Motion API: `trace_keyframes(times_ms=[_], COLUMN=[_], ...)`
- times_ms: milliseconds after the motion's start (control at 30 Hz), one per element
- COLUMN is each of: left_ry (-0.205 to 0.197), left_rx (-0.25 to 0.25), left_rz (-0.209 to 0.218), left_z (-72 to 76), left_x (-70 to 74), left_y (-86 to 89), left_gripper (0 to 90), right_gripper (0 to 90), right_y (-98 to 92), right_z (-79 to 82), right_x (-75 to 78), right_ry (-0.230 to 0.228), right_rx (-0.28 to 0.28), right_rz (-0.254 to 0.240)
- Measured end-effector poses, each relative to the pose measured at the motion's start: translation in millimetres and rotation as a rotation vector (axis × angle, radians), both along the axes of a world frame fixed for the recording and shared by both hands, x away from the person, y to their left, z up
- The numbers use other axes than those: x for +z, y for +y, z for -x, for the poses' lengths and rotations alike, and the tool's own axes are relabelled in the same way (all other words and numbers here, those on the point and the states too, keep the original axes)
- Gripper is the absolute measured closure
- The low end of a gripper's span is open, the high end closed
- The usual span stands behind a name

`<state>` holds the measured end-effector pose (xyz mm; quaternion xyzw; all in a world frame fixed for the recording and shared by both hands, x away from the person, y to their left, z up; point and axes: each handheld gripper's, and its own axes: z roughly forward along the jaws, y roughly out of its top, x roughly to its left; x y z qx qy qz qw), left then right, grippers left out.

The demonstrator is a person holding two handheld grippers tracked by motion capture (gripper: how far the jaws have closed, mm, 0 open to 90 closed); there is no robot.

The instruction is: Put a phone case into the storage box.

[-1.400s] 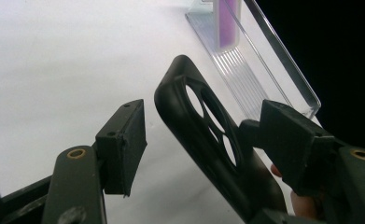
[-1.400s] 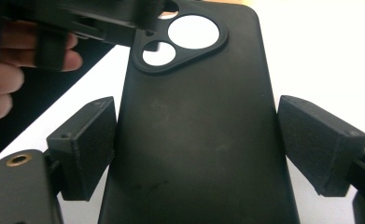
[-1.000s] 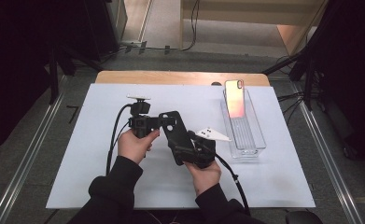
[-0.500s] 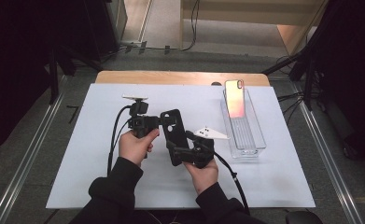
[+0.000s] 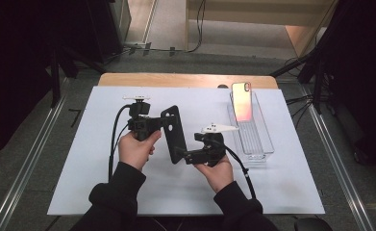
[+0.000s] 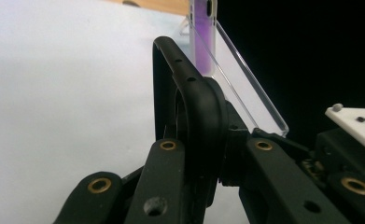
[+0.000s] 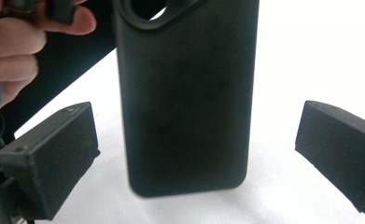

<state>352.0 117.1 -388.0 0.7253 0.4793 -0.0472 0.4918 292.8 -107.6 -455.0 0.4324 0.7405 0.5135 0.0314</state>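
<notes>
We see a black phone case point(image 5: 174, 134) held up above the white sheet point(image 5: 89, 173), mid-table, between the two grippers. Long axis runs roughly away from the person and slightly leftward in the high view: camera-cutout end at the far end, plain rounded end nearer the person. The case stands on edge, its broad back turned toward the right gripper.

Left gripper point(image 5: 160, 126): jaws nearly closed, pinching the case's side wall near the cutout end; in the left gripper view the rim of the case point(image 6: 196, 100) sits clamped between the two black jaws. Left hand point(image 5: 136, 149) wraps the gripper body.

Right gripper point(image 5: 180, 155): jaws spread as wide as they go and just been opening; in the right gripper view the case point(image 7: 185, 98) sits between the pads but touches neither, gaps on both sides. Right hand point(image 5: 218, 168) holds it from below.

Case: matte black, soft-looking rubbery finish, flat back, rounded corners, raised lip round the oval camera cutout, small holes along the edge. Pads are blocky, dark, finely grained.

Well right of the case, a clear plastic tray point(image 5: 260, 144), long and narrow, with a phone point(image 5: 242, 101) with a glossy pinkish back leaning up at its far end
</notes>
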Motion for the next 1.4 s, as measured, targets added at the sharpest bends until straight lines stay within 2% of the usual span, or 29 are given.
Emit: trace_keyframes(times_ms=[67,133,400,600,867,1033,1167,1400], left_ry=[-0.027,-0.046,-0.15,-0.252,-0.348,-0.379,-0.365,-0.382], left_rx=[0.006,0.009,0.007,-0.014,-0.059,-0.088,-0.118,-0.144], left_rz=[-0.016,-0.019,-0.02,-0.029,-0.035,-0.042,-0.017,-0.008], left_z=[1.5,2.3,7.1,13.4,19.9,25.1,27.5,32.5], left_x=[0.7,1.5,2.6,2.4,-0.2,-3.8,-6.3,-8.8], left_y=[0.9,2.5,8.2,7.6,3.8,-2.0,-6.0,-11.1], left_gripper=[82.9,82.8,82.8,82.8,82.9,82.9,82.9,82.9], right_gripper=[0.0,0.0,0.0,0.0,0.0,0.0,0.0,0.0], right_y=[-0.9,-5.6,-15.5,-15.2,-15.5,-18.6,-21.1,-24.1], right_z=[-1.5,-3.4,-5.5,-3.7,-2.6,-2.4,-2.6,-1.9], right_x=[0.9,0.9,0.9,0.1,3.3,5.4,8.7,18.2], right_ry=[0.011,0.03,0.002,-0.007,-0.028,-0.042,-0.056,-0.085], right_rx=[0.025,0.039,0.136,0.172,0.182,0.175,0.163,0.133], right_rz=[0.028,0.031,0.102,0.077,0.102,0.097,0.087,0.075])
